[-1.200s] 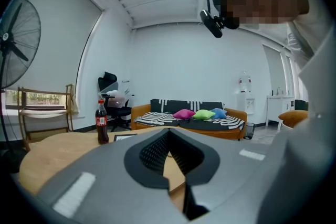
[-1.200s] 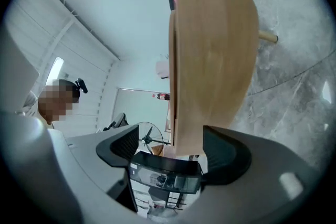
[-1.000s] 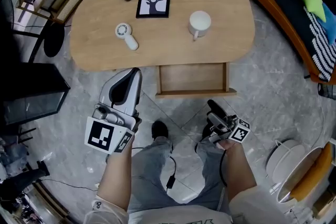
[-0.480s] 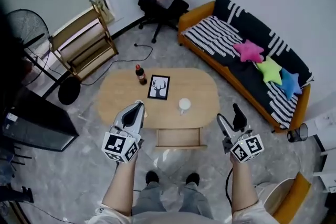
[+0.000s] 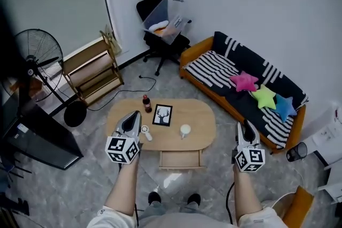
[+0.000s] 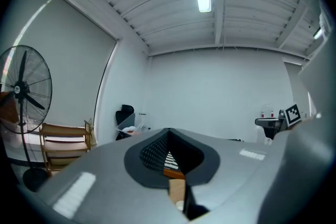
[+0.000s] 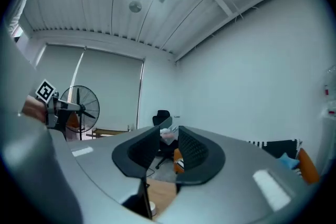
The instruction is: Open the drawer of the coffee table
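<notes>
The oval wooden coffee table (image 5: 202, 121) stands far below me, its drawer (image 5: 181, 159) pulled out toward my feet and showing nothing inside. Both grippers are held high and level, well apart from the table. My left gripper (image 5: 132, 115) hangs over the table's left end with its jaws shut and nothing in them (image 6: 168, 131). My right gripper (image 5: 246, 126) is off the table's right end; its jaws (image 7: 169, 136) are closing, a narrow gap still shows between the pads, and nothing lies between them.
On the tabletop stand a cola bottle (image 5: 146, 103), a deer picture (image 5: 163, 115), a white mug (image 5: 185, 130) and a small white fan (image 5: 145, 132). A striped sofa (image 5: 243, 96), an office chair (image 5: 160, 29), a wooden rack (image 5: 91, 72) and a standing fan (image 5: 35, 56) ring the table.
Both grippers have risen and now point level, and the table looks much smaller and farther below. The right gripper has rolled over and its jaws have narrowed. The drawer stays pulled out.
</notes>
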`<state>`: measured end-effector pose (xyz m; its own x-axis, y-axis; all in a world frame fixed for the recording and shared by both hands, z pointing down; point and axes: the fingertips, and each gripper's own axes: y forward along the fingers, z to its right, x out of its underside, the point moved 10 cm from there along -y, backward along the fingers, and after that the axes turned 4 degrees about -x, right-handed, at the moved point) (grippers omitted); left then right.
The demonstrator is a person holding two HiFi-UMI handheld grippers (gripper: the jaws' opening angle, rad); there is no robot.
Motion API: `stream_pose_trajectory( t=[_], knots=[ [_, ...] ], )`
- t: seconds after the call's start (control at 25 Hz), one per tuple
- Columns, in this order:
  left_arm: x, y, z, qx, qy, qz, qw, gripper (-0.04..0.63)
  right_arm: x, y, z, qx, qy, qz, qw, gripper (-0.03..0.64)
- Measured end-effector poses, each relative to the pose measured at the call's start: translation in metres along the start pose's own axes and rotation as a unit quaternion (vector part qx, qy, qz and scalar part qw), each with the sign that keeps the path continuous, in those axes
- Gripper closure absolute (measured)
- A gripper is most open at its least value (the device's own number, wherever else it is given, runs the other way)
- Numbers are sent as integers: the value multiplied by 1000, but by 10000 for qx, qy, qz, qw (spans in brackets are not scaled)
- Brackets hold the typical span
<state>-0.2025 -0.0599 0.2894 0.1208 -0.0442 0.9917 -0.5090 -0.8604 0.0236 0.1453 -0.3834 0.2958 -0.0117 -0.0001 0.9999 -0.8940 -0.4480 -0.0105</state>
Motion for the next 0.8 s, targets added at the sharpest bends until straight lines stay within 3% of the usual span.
stream_pose_trajectory(
  t=[0.2, 0.8],
  knots=[
    [-7, -1, 2, -8, 141, -76, 9999, 597, -1, 0, 8, 124, 63, -57, 9999, 612],
    [-7, -1, 0, -121, 307, -47, 9994, 597, -17, 18, 0, 0, -178, -98, 9998, 614]
  ],
)
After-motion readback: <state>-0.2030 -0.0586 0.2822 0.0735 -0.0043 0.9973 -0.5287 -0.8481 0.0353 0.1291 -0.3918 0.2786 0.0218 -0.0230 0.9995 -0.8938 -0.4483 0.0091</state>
